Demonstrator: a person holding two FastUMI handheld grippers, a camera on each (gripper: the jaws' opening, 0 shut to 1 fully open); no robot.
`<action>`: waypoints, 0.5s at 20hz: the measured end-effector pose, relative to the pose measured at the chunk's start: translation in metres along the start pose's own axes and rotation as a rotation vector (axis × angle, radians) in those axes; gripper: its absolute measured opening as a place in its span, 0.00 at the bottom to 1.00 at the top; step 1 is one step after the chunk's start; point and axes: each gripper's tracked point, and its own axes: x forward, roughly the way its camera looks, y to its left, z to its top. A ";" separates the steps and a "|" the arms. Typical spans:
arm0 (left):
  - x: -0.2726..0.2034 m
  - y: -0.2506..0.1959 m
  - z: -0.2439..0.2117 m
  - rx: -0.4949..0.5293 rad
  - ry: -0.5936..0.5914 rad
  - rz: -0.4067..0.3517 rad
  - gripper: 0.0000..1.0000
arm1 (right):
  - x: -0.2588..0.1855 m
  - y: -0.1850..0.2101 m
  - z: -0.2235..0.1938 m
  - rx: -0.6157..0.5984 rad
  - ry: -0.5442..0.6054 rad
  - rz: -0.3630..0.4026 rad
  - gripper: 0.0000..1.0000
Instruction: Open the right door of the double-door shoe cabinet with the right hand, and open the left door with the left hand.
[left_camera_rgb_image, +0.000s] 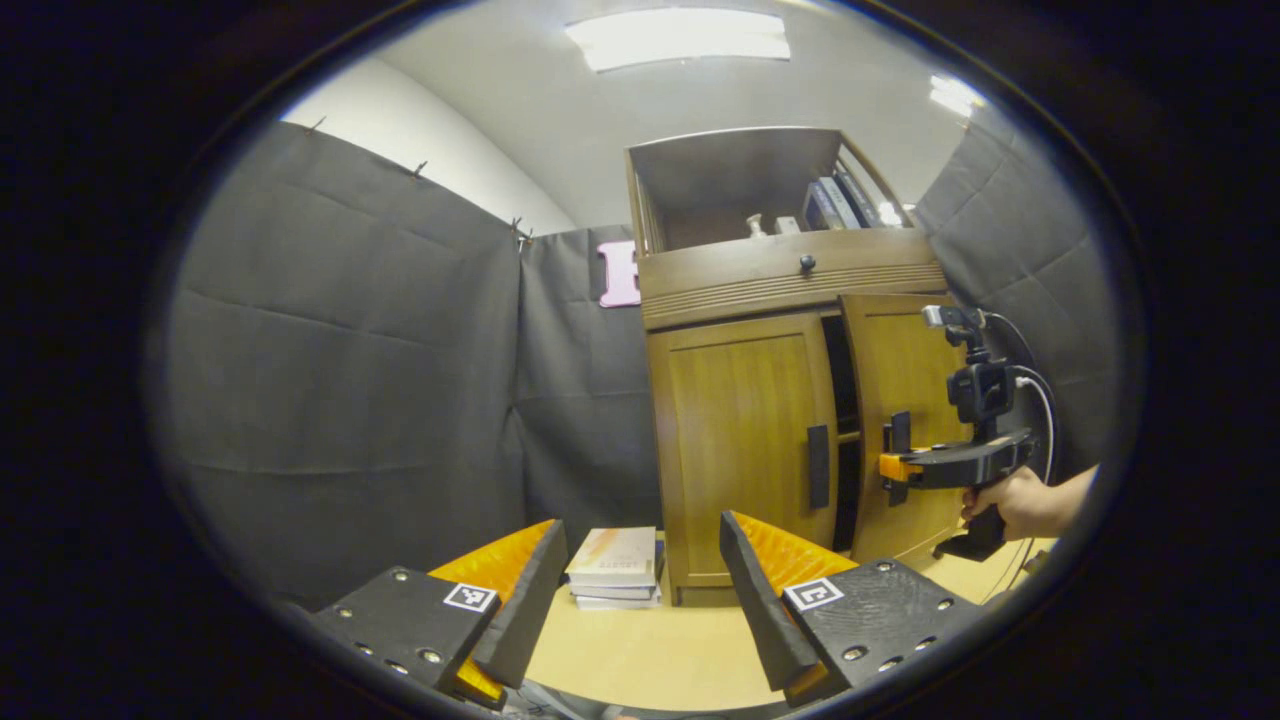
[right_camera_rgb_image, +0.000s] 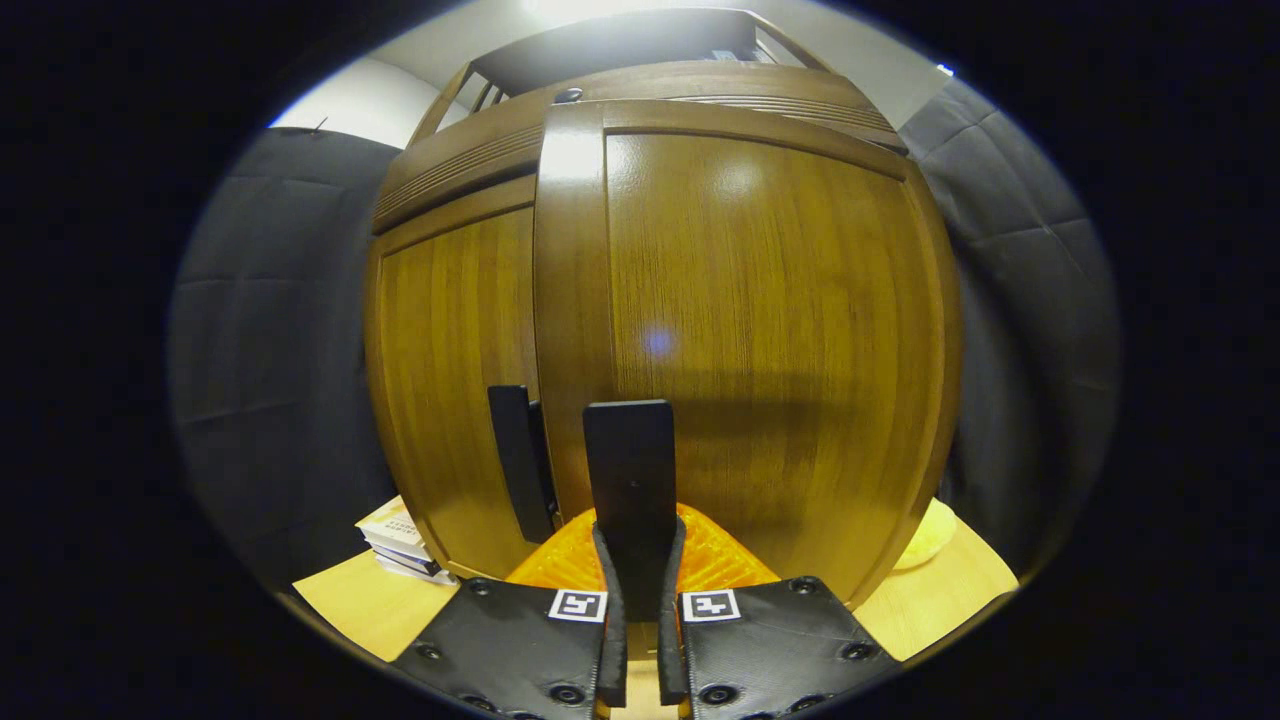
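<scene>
Standing on the bench (left_camera_rgb_image: 650, 650) is the wooden shoe cabinet (left_camera_rgb_image: 760, 270), with two doors at the bottom and a drawer and an open shelf above.

In the right gripper view, the right gripper (right_camera_rgb_image: 635, 560) is squeezed shut on the right door handle (right_camera_rgb_image: 630, 470). The dark, flat handle stands straight up between the two fingers (right_camera_rgb_image: 607, 600), and both press on its lower part. The right door (right_camera_rgb_image: 760, 330) is very close to the camera and sticks out in front of the left door (right_camera_rgb_image: 450, 370).

In the left gripper view, that same right door (left_camera_rgb_image: 900, 400) is swung partly open, with a dark gap between it and the left door (left_camera_rgb_image: 740, 430). A hand (left_camera_rgb_image: 1015, 500) holds the right gripper (left_camera_rgb_image: 893, 466) at the handle (left_camera_rgb_image: 898, 440).

The left gripper (left_camera_rgb_image: 640, 570) hangs well apart from the cabinet with its fingers (left_camera_rgb_image: 530, 600) spread wide and nothing between them. The left door is closed, and its handle (left_camera_rgb_image: 818, 466) is up and to the right of those fingers. A stack of books (left_camera_rgb_image: 614, 570) lies on the bench just beside the cabinet.
</scene>
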 end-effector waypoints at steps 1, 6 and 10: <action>-0.002 0.001 -0.001 -0.001 -0.002 -0.009 0.89 | -0.005 -0.002 0.000 0.000 0.001 -0.001 0.10; 0.000 -0.003 0.003 0.001 -0.018 -0.048 0.89 | -0.030 -0.008 -0.002 0.004 0.001 -0.001 0.13; -0.003 -0.005 0.008 -0.002 -0.028 -0.080 0.89 | -0.049 -0.016 -0.003 0.006 0.004 0.008 0.10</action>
